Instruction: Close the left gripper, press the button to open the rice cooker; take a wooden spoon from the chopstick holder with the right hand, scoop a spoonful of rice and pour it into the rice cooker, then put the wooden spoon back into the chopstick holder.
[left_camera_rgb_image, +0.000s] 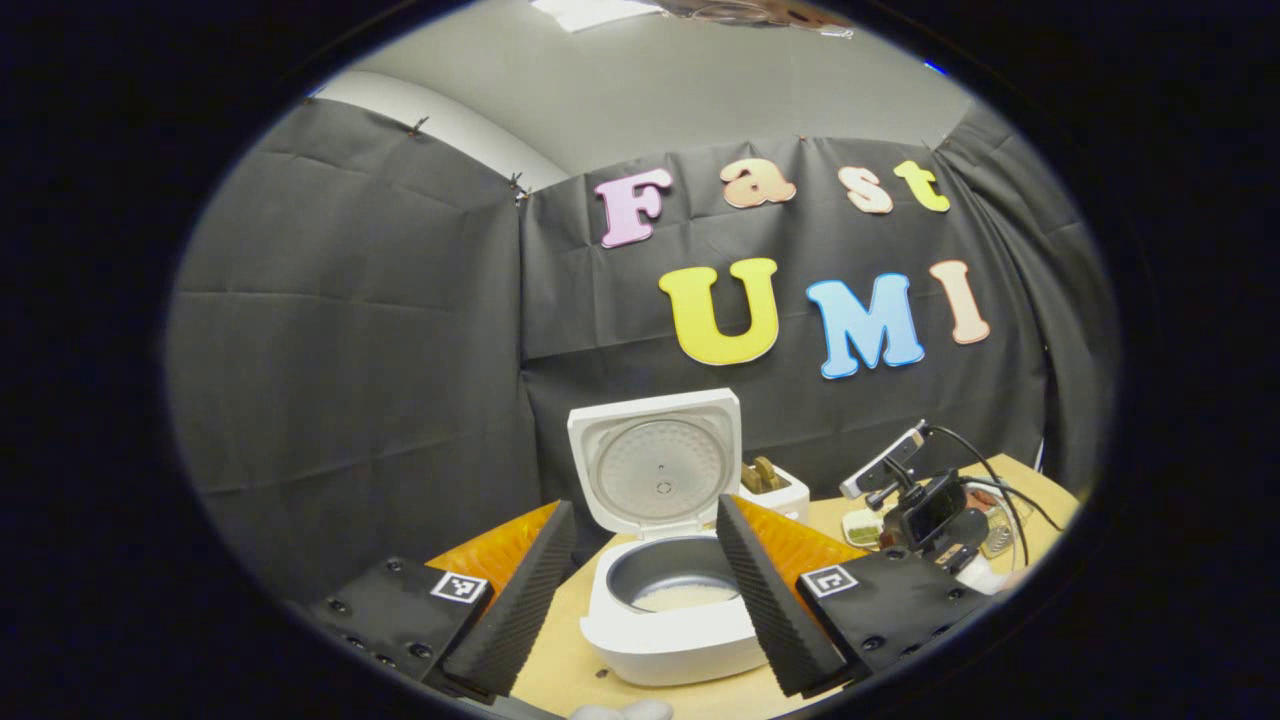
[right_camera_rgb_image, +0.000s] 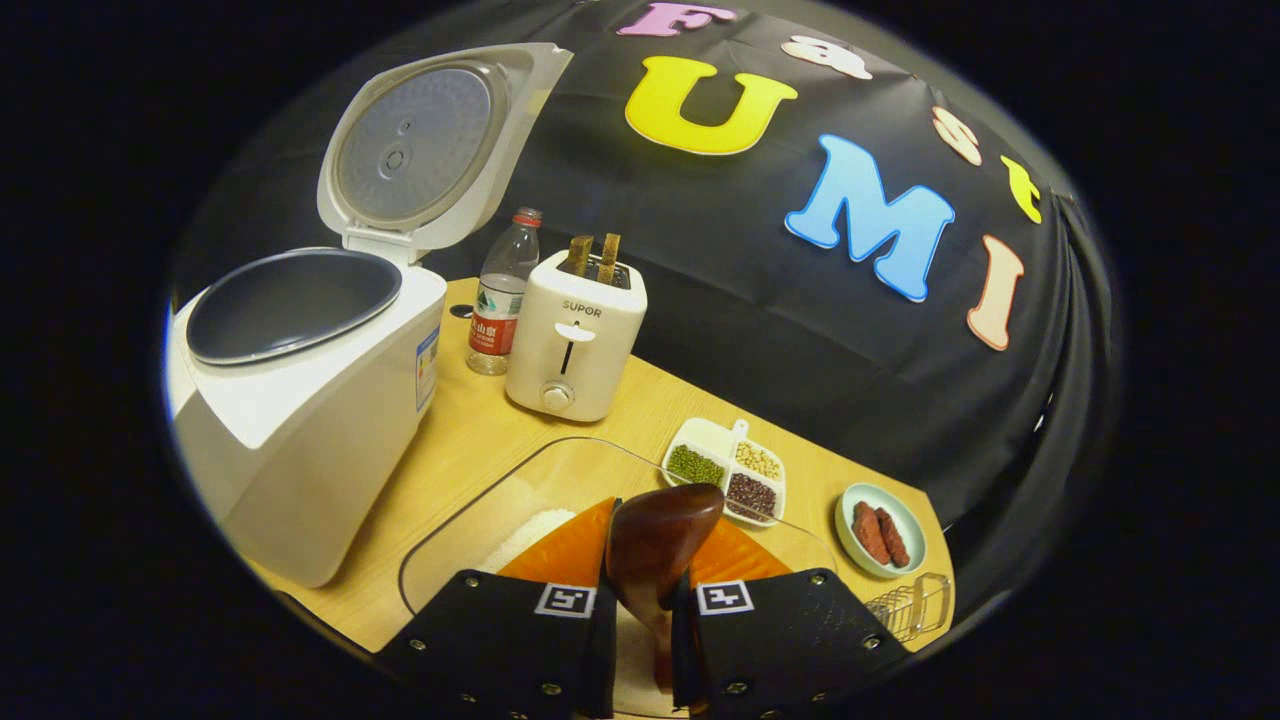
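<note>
The white rice cooker stands open with its lid upright, and a thin layer of rice lies in the grey inner pot. My left gripper hangs open just in front of it, holding nothing. My right gripper is shut on the handle of the dark wooden spoon, whose bowl sticks up between the fingertips with no rice showing on it. It hovers over a clear container holding rice. The open cooker sits to its left. The right gripper also shows beyond my left one.
On the wooden table stand a white toaster with toast in it and a water bottle. A divided dish of beans, a small plate of sausages and a wire holder lie to the right.
</note>
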